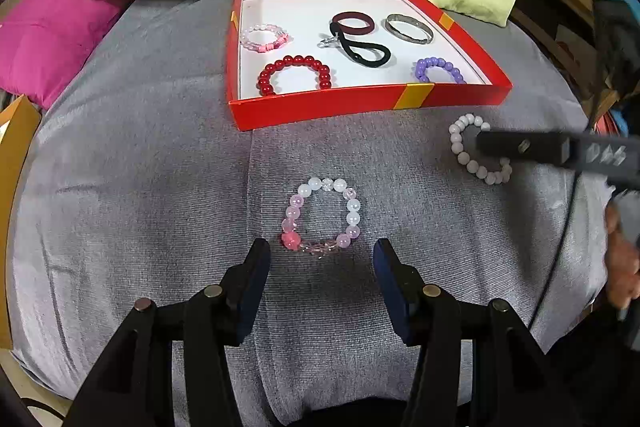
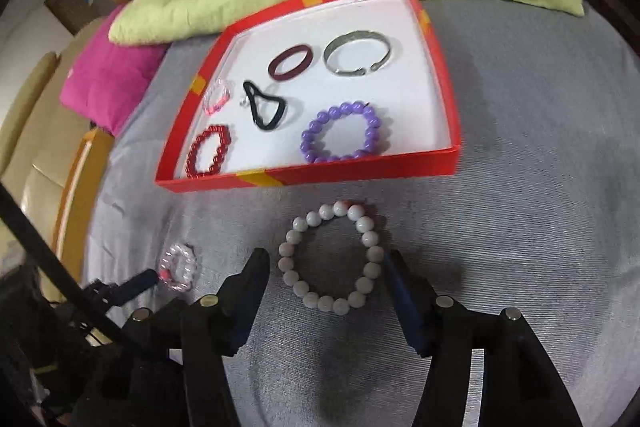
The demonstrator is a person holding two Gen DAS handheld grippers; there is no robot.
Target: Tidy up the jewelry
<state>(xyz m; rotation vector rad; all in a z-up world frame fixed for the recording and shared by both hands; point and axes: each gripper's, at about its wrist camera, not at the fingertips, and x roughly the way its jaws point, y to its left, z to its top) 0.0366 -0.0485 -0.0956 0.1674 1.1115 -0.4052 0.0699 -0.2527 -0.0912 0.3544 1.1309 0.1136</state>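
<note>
Where hidden leftward, purple bracelet whole from right wrist

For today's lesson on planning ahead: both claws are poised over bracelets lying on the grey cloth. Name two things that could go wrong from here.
1. The left claw stands open around only the near edge of the pink bracelet; closing there may pinch one bead and let it slip.
2. The white bracelet lies close to the red tray; lifted low, it may catch on that wall.

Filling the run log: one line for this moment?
left gripper: open over pink-white bead bracelet | right gripper: open around white bead bracelet | both on grey cloth | red tray: six pieces
</note>
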